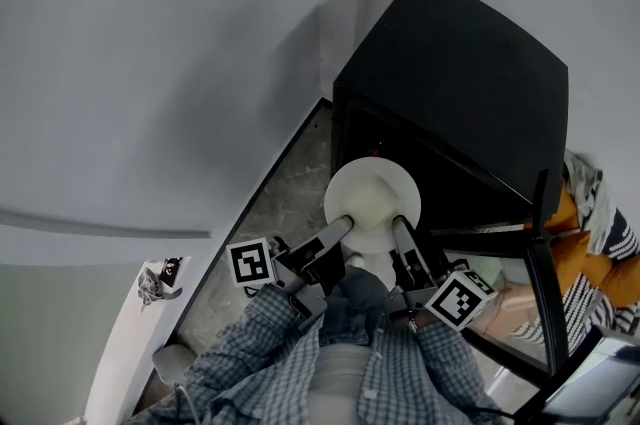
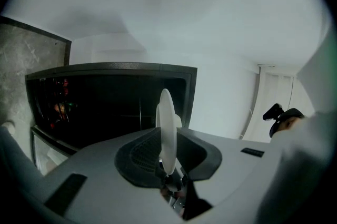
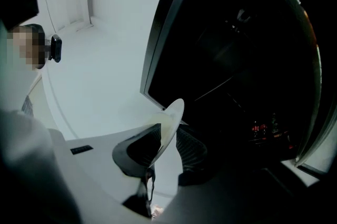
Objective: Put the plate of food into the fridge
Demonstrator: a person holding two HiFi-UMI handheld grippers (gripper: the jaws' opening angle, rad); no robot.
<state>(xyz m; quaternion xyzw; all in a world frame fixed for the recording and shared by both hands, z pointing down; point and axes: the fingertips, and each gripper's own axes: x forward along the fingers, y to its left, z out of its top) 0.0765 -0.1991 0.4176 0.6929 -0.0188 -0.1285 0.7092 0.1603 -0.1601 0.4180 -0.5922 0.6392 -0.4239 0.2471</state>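
A white plate [image 1: 372,198] is held level in front of the black fridge [image 1: 470,73], just before its dark opening [image 1: 420,158]. My left gripper [image 1: 343,223] is shut on the plate's near left rim. My right gripper [image 1: 400,223] is shut on its near right rim. The left gripper view shows the plate [image 2: 166,123] edge-on, pinched between the pads of the left gripper [image 2: 167,152]. Edge-on again in the right gripper view, the plate [image 3: 169,125] sits tilted in the right gripper [image 3: 160,146]. No food on the plate can be made out.
The fridge door [image 1: 540,263] stands open at the right. Small red items [image 2: 60,107] sit inside the fridge at its left. A white wall [image 1: 150,63] runs along the left, above a strip of speckled stone floor [image 1: 285,203]. Orange and striped cloth [image 1: 600,213] lies at the far right.
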